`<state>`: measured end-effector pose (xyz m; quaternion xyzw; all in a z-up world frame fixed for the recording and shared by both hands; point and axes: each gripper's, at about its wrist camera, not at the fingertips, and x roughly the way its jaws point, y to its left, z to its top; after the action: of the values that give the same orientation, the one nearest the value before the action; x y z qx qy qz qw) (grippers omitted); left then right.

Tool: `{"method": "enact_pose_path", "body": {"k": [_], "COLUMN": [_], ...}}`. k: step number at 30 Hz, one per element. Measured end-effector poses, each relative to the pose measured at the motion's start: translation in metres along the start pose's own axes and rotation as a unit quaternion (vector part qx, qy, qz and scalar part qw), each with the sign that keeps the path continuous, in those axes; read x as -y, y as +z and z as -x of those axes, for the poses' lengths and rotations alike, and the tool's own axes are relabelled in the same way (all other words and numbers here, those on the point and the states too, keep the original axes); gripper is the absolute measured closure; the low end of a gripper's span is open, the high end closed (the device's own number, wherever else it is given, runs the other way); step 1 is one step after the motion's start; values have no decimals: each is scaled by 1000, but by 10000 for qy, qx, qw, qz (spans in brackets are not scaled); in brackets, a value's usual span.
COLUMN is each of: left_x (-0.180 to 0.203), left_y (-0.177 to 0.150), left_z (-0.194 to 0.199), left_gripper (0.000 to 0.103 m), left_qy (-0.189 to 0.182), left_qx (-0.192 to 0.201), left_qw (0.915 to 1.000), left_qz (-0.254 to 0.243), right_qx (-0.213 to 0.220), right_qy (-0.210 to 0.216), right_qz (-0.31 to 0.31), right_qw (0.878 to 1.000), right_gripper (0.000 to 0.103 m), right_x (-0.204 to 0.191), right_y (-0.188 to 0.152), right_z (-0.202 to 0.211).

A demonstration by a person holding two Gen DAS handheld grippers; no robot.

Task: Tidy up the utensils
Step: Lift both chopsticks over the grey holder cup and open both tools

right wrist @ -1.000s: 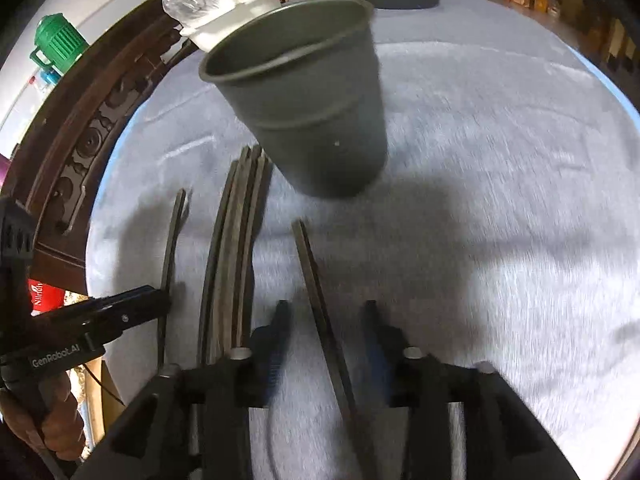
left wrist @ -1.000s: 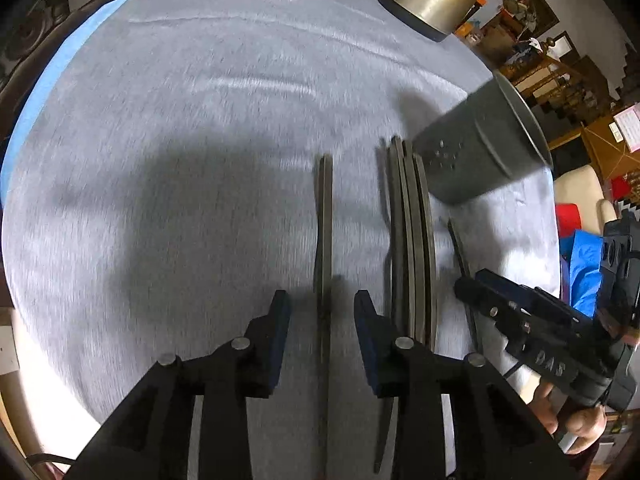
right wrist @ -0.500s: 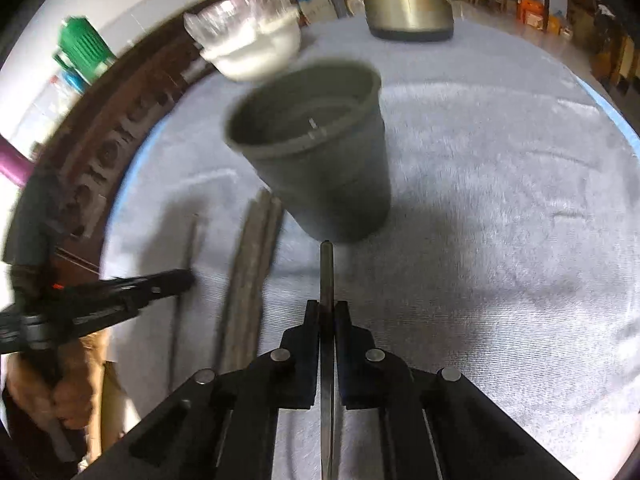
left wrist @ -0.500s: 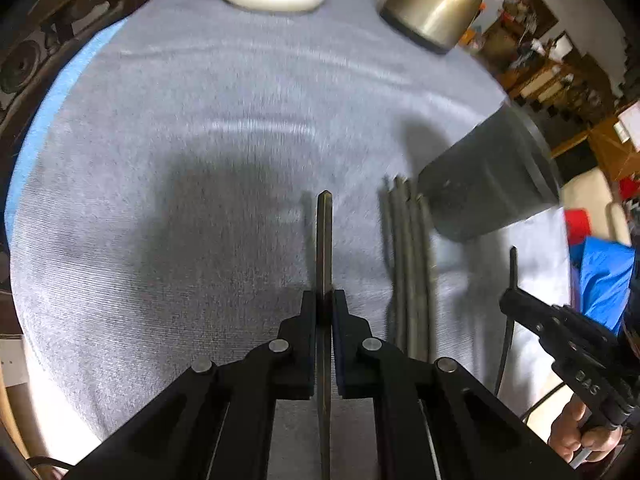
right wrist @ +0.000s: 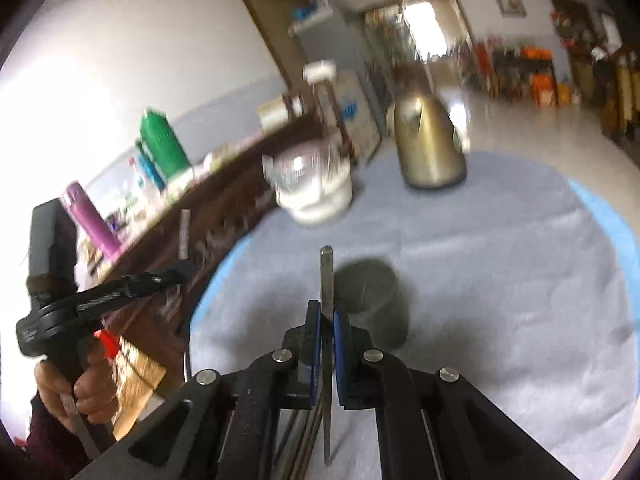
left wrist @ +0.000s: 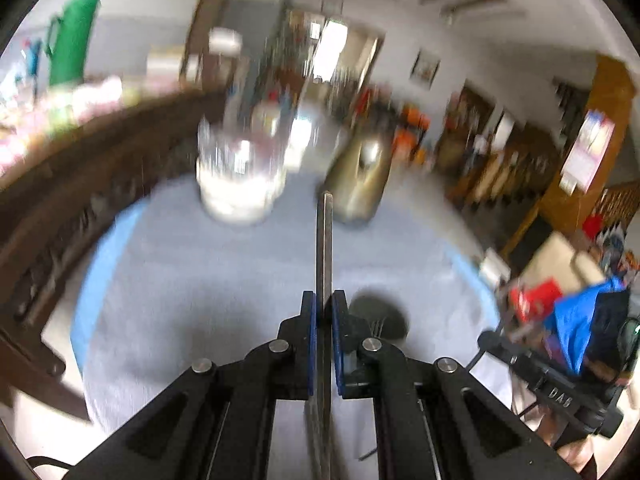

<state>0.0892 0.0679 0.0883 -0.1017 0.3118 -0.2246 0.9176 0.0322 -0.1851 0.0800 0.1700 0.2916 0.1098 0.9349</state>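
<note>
My left gripper (left wrist: 324, 308) is shut on a thin dark utensil (left wrist: 324, 248) that stands up between the pads, lifted above the grey cloth. My right gripper (right wrist: 327, 320) is shut on another thin dark utensil (right wrist: 326, 280), also lifted and upright. The dark grey utensil cup (right wrist: 372, 300) stands on the cloth just beyond and right of the right gripper; in the left wrist view the cup (left wrist: 378, 320) sits just right of the left fingers, seen from above. Several more dark utensils (right wrist: 304, 440) lie on the cloth under the right gripper. Both views are blurred.
A round table with a grey cloth (right wrist: 500, 280) and blue edge. A gold kettle (right wrist: 428, 148) and a white bowl under plastic (right wrist: 316, 192) stand at the far side. A carved wooden bench back (left wrist: 80, 184) runs along the left.
Both grippers closed on their utensils and then lifted and tilted up, so both views now look across the table into the room instead of down at the cloth.
</note>
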Motion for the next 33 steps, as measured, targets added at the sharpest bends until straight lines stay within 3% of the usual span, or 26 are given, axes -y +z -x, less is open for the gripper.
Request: {"method": "enact_pose_path", "body": {"k": [3,8,18,22,25,29,33], "left_x": [5,9,33,45,54,61,58], "left_y": [7,19,47,63,62,48,28], "left_z": [14,6,-8,-29,-51,-99,-129], "left_gripper": [95,95,95,95,95,95,95], "left_qy": [-231,-562,-471,-261,-61,174,318], "left_qx": [469,504,1300,2020,2349,2125,1746], "left_qw": [9986,9960,9884,9766,9695,9759,9836], "left_qz": [101,486,625,698,700,459,312], "right_qx": [332,483,1344,1819,2054,1925,1400], "right_qy": [24,45,-45,-218,-561,-883,-848], "right_qz": [-9,-54,-309,-499,-444,-200,-279], "right_qw": [9994,9988,9904,9818,9761,9771,9861], "right_gripper": [97,97,97,97,97,97,97], "right_x": [-2,-3,5,12,13,13,22], "right_y": [5,7,42,55,57,54,48], "right_z": [9,14,43,50,43,19,-8]}}
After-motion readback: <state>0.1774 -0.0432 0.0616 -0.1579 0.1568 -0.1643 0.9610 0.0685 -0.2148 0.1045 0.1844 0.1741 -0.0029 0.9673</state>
